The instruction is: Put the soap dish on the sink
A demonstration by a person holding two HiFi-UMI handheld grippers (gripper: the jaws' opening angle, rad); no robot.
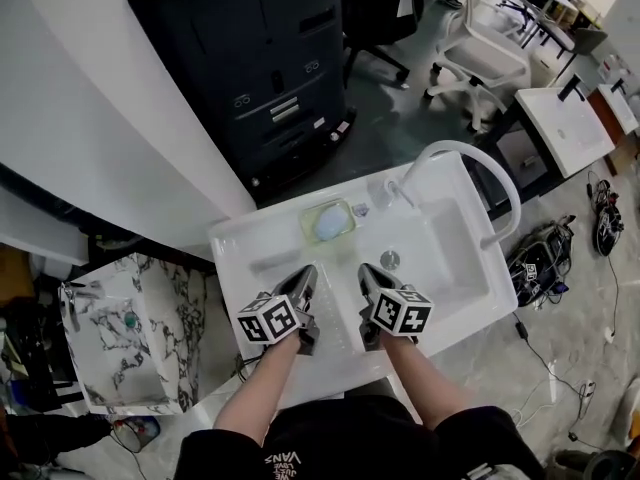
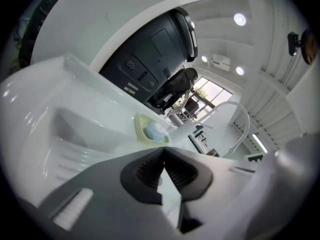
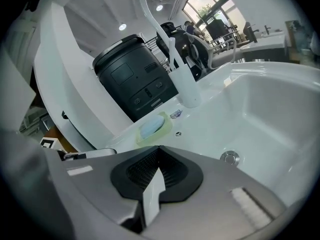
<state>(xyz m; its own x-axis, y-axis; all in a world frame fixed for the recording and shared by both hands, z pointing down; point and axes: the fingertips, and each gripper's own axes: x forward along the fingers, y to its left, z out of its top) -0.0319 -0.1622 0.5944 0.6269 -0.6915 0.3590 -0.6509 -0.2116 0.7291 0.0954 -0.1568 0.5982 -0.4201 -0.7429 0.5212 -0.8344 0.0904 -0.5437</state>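
The pale green soap dish [image 1: 308,223], holding a light blue soap bar [image 1: 329,224], rested on the back rim of the white sink [image 1: 240,248] at frame centre, while the left gripper [image 1: 307,272] and right gripper [image 1: 366,271] hovered just below it, both clenched and empty.

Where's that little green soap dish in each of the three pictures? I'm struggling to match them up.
Head view: the soap dish sits just above centre, on the sink's back ledge.
Left gripper view: soap dish near centre, slightly left.
Right gripper view: soap dish near centre.
Shared landmark: the white arched faucet, right of the dish in every view.
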